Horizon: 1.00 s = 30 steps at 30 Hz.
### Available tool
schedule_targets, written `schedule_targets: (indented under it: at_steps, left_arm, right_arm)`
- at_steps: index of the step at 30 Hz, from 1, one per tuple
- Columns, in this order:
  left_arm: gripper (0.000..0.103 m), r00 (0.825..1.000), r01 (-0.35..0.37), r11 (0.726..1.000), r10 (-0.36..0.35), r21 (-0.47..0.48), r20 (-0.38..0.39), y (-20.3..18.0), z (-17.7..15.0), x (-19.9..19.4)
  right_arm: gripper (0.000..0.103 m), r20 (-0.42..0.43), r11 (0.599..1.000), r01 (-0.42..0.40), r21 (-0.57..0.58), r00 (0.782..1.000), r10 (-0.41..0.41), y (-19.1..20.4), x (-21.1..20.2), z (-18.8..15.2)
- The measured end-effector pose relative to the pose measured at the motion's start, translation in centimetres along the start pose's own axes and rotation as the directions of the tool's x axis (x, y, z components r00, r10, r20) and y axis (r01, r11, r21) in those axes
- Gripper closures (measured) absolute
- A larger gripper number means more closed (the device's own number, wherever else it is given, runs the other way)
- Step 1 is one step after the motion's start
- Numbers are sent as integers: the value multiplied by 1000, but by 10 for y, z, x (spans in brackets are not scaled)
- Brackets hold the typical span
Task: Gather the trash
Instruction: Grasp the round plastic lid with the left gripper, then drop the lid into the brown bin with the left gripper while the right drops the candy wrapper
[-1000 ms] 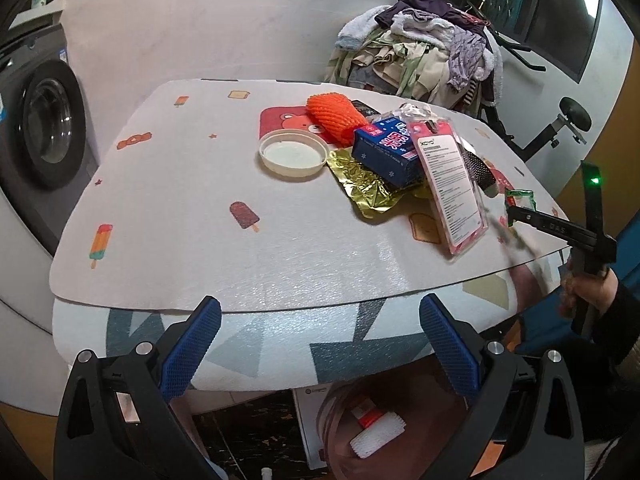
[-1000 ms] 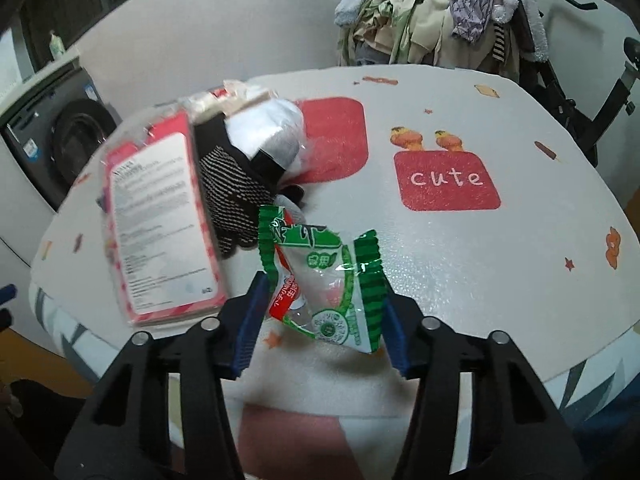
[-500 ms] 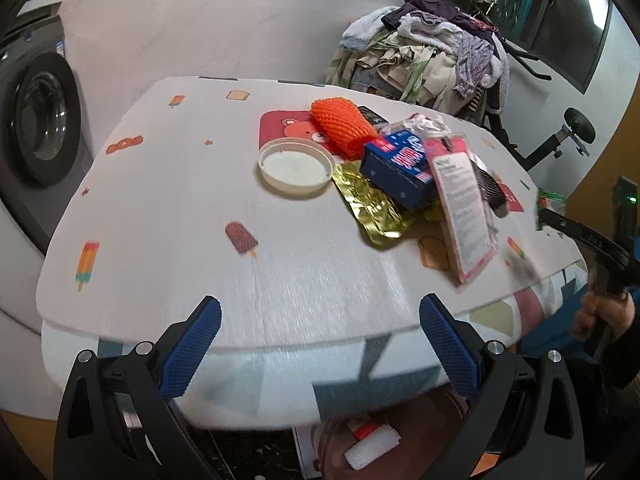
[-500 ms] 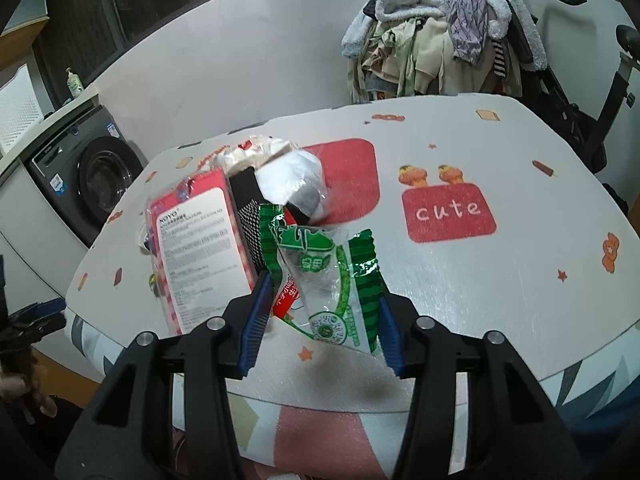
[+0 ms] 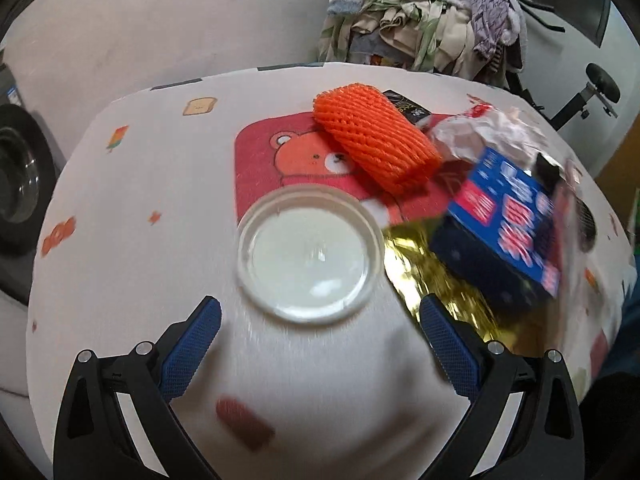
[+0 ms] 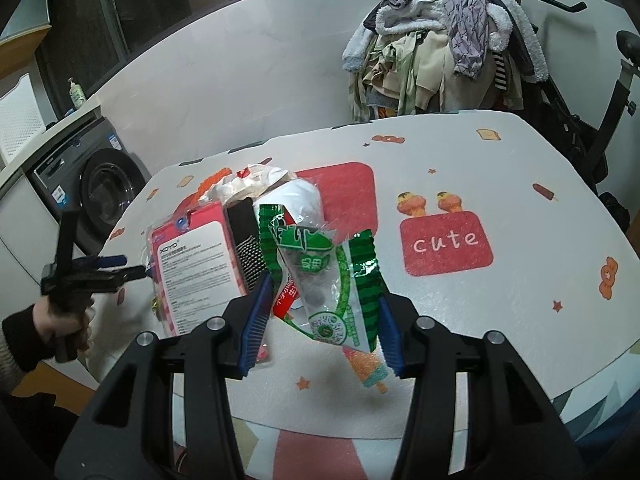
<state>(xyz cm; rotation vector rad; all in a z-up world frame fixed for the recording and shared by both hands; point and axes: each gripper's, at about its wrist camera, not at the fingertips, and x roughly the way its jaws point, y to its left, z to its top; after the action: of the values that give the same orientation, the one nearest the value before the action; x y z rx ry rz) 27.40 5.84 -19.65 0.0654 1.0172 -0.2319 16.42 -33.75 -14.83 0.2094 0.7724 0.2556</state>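
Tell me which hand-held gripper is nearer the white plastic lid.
Left. The left hand-held gripper hangs open right in front of the white plastic lid. The right hand-held gripper is farther off, holding a green snack wrapper.

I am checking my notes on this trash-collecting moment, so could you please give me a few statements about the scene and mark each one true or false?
1. The right tool is shut on the green snack wrapper. True.
2. The left tool holds the round plastic lid. False: it is open, with the lid lying on the table just ahead of it.
3. The orange foam net lies beyond the lid. True.
4. The blue box stands alone, far from the gold foil. False: it lies right against the foil and seems to overlap it.
5. The pink packet lies left of the wrapper in the right wrist view. True.
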Motion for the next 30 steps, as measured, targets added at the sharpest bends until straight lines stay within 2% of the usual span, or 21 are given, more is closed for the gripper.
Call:
schedule_targets:
  at_steps: [5, 10, 11, 12, 14, 19, 25, 30]
  left_arm:
    - [6, 999, -43, 998, 45, 46, -30, -4, 20, 27]
    - [6, 997, -50, 999, 50, -15, -55, 7, 30, 42]
    - [7, 998, -44, 999, 43, -21, -53, 8, 31, 42]
    - [16, 998, -50, 999, 49, -21, -49, 9, 32, 41]
    - [17, 998, -39, 999, 38, -14, -45, 9, 30, 36]
    - [17, 999, -24, 1000, 24, 18, -21, 5, 17, 11]
    - [17, 999, 37, 999, -37, 8, 31, -8, -12, -37]
    - [17, 991, 111, 993, -113, 28, 66, -33, -48, -85]
  right_arm:
    - [53, -3, 1000, 7, 11, 1000, -7, -7, 2, 1]
    - [53, -11, 1000, 8, 16, 1000, -8, -8, 4, -1]
    - [53, -12, 1000, 6, 17, 1000, -6, -8, 4, -2]
    - [53, -14, 1000, 5, 18, 1000, -5, -7, 4, -2]
    - [53, -18, 1000, 1, 17, 1000, 0, -6, 4, -4]
    - [53, -24, 1000, -15, 9, 1000, 15, 3, 3, -6]
    - [53, -35, 998, -51, -23, 998, 50, 24, -4, -14]
    - [53, -51, 995, -86, -58, 995, 83, 47, -14, -26]
